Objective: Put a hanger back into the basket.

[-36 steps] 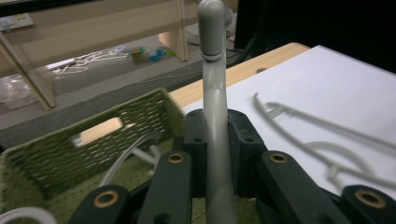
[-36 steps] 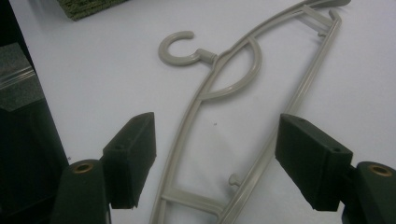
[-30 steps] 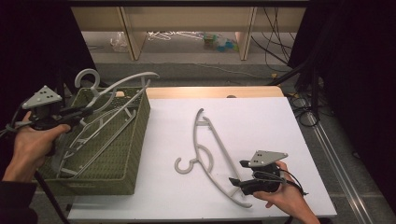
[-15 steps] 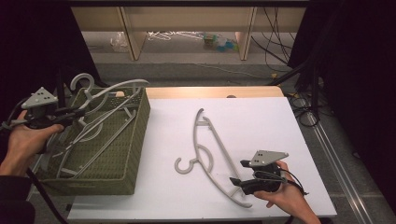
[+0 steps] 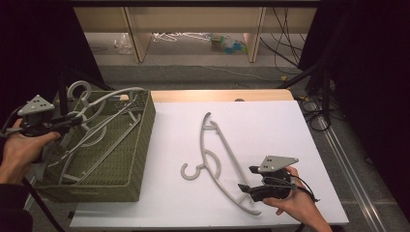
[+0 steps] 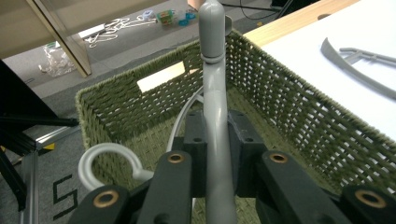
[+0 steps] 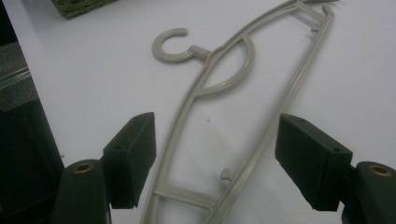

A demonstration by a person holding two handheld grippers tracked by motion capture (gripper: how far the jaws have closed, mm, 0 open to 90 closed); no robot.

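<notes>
a white surface fills the centre of the high view, with a strip of bare wood along its far edge and a dim floor beyond, where wooden shelf legs and some scattered clutter sit at the top of the frame. a green woven basket stands on the left part of the surface, with several grey hangers piled inside it and rising over its rim.

at the left edge of the high view the left gripper hovers over the basket's near left corner, held in the person's left hand. in the left gripper view its jaws are clenched on a grey hanger, whose bar runs straight up the middle of the frame between the two pads; another hanger's round hook curls at the lower left, inside the basket.

a beige hanger lies flat on the white surface at the centre of the high view, well apart from the basket, its hook pointing to the lower left. the right gripper sits at the lower right of that view, in the right hand, just at the hanger's near end. in the right gripper view its jaws stand released, wide apart, one on each side of the hanger's lower end without touching it.
</notes>
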